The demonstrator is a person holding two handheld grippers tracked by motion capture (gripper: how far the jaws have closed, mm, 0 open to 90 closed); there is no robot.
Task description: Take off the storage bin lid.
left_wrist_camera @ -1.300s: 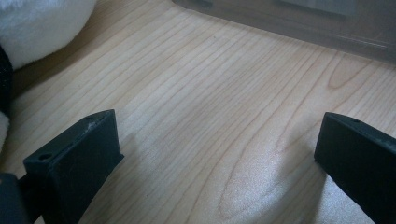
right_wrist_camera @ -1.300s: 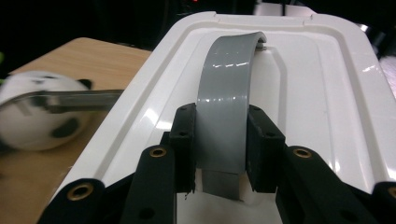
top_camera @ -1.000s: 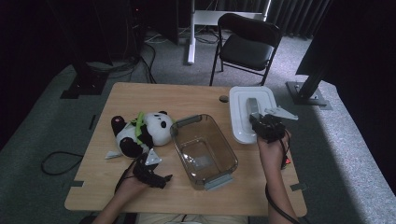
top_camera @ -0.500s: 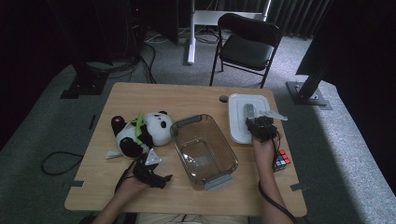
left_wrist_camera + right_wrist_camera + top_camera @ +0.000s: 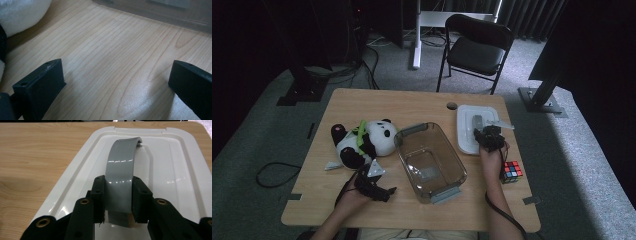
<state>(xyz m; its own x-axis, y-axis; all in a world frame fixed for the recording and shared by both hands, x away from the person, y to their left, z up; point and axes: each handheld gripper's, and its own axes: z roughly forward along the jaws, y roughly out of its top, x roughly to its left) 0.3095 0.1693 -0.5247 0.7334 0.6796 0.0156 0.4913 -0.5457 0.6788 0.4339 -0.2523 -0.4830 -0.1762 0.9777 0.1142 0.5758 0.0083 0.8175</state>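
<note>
The right claw (image 5: pixel 118 195) is clenched on the lid's grey handle (image 5: pixel 121 165); the white lid (image 5: pixel 175 185) looks light, stiff, slick. The left claw (image 5: pixel 112 82) rests released on the counter (image 5: pixel 112 50).

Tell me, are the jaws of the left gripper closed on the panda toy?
No, the left gripper stands open over bare table, with the panda toy off to one side.

Black folding chair (image 5: pixel 477 47) on grey carpet (image 5: pixel 262 125)
</note>
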